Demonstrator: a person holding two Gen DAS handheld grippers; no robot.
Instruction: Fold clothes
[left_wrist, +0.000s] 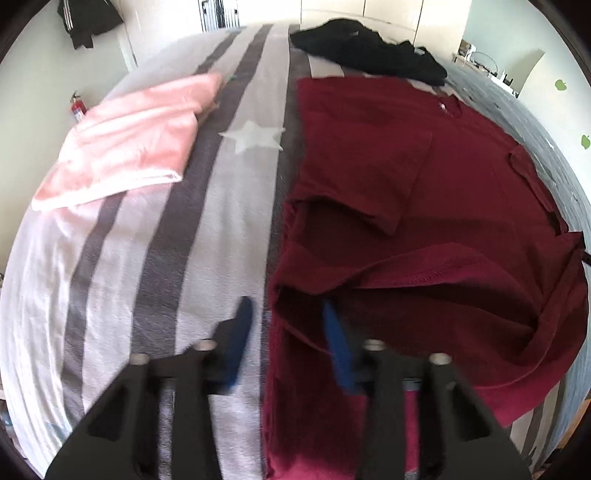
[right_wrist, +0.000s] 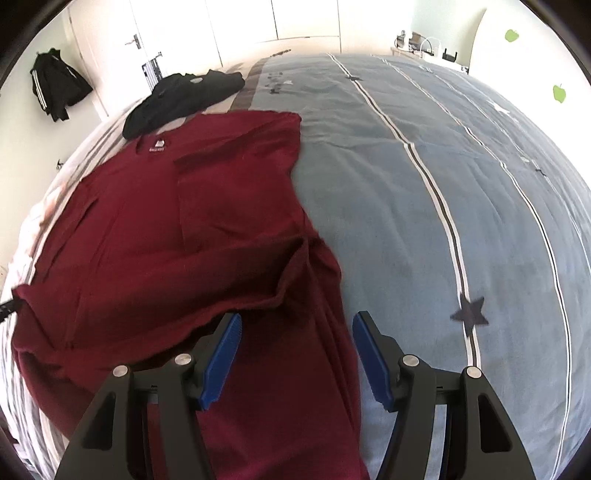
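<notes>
Striped bedding covers the bed (left_wrist: 229, 229), and on it a dark red T-shirt (left_wrist: 424, 177) lies spread with one sleeve folded in and its lower hem turned up in loose folds. At about ten o'clock from the shirt rests a folded pink garment (left_wrist: 125, 144), and at twelve o'clock a crumpled black garment (left_wrist: 369, 51). The left hand-held gripper (left_wrist: 288, 317) stands with jaws apart over the shirt's left edge, not pressing the cloth, while the right hand-held gripper (right_wrist: 297, 332) holds its jaws wide apart above the shirt's right edge.
</notes>
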